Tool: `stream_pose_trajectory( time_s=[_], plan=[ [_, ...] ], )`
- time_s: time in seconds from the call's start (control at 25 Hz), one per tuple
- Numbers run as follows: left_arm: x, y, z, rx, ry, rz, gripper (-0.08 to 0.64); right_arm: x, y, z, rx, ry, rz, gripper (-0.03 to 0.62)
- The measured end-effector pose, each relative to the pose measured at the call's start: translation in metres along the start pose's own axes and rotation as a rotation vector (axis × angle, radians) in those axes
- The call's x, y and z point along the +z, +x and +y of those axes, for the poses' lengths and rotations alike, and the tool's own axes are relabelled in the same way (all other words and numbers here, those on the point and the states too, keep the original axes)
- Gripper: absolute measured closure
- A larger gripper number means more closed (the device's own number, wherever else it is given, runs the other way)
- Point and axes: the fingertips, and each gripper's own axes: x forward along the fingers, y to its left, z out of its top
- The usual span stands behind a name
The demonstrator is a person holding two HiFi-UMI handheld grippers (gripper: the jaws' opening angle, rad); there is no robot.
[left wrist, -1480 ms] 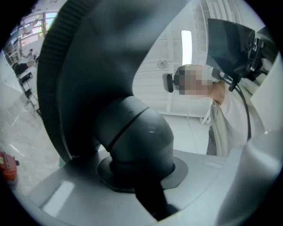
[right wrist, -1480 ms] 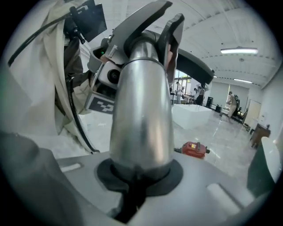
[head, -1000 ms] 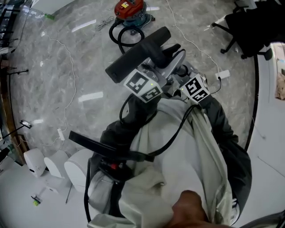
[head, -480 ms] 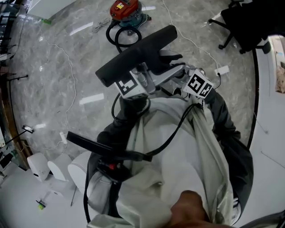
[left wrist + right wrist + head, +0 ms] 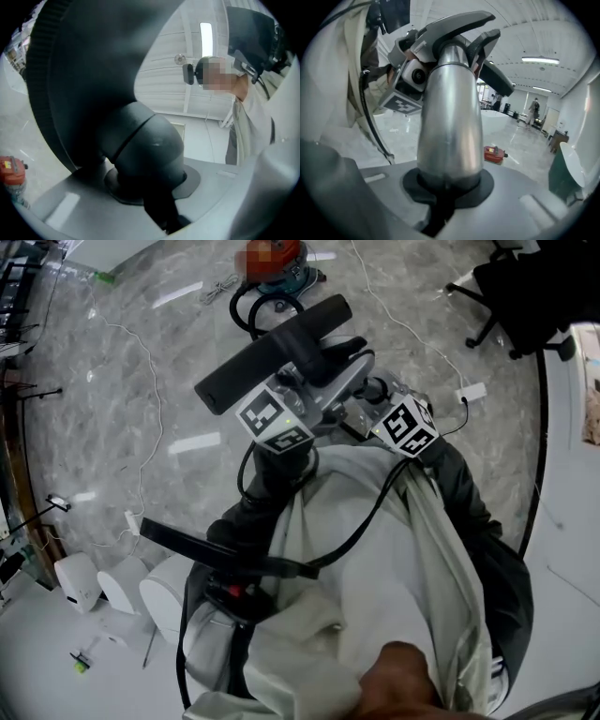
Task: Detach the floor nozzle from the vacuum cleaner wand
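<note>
The black floor nozzle (image 5: pixel 272 351) is raised in front of me, its long head slanting across the head view. My left gripper (image 5: pixel 314 381) is shut on the nozzle's dark rounded neck (image 5: pixel 145 150), which fills the left gripper view under the broad nozzle head (image 5: pixel 89 61). My right gripper (image 5: pixel 367 401) is shut on the silver wand (image 5: pixel 450 122), which stands straight up between its jaws (image 5: pixel 447 185). The wand's far end meets the nozzle's neck (image 5: pixel 480 42); the joint itself is hidden.
A red vacuum canister (image 5: pixel 272 259) with its coiled black hose (image 5: pixel 272 310) sits on the marble floor ahead. A black office chair (image 5: pixel 525 296) stands at the upper right. White cables and a power strip (image 5: pixel 469 393) lie on the floor. White units (image 5: pixel 103 582) sit at lower left.
The left gripper and the nozzle have shifted to the left in the head view, and the nozzle head has tilted a little. The right gripper has stayed in place on the wand.
</note>
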Motion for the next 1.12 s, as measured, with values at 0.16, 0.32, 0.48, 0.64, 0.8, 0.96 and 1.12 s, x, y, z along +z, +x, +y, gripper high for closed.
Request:
stream_pose_trajectory(
  time_s=[0.16,0.32,0.48,0.64,0.8,0.96,1.12],
  plan=[
    [0.003,0.003,-0.034,-0.214,0.064,0.003,0.477,0.007,-0.007,0.015,0.155,-0.029,-0.066,0.552],
    [0.007,-0.003,-0.052,-0.363,0.043,-0.023,0.477,0.011,-0.008,0.021,0.179,-0.040,-0.074,0.552],
    [0.023,-0.004,-0.037,-0.242,0.051,-0.052,0.480,0.018,-0.012,0.003,-0.067,-0.024,-0.017,0.554],
    [0.028,0.000,-0.020,-0.084,0.028,-0.058,0.480,0.014,-0.017,-0.010,-0.224,-0.006,0.044,0.554],
    [0.024,0.000,-0.048,-0.264,0.057,-0.027,0.479,0.017,-0.022,0.005,-0.038,-0.040,-0.019,0.554],
    [0.024,0.001,-0.061,-0.352,0.086,-0.024,0.479,0.021,-0.023,0.015,0.112,-0.051,-0.054,0.554],
    [0.025,0.001,-0.061,-0.374,0.087,-0.036,0.479,0.022,-0.022,0.021,0.141,-0.054,-0.061,0.554]
  ],
)
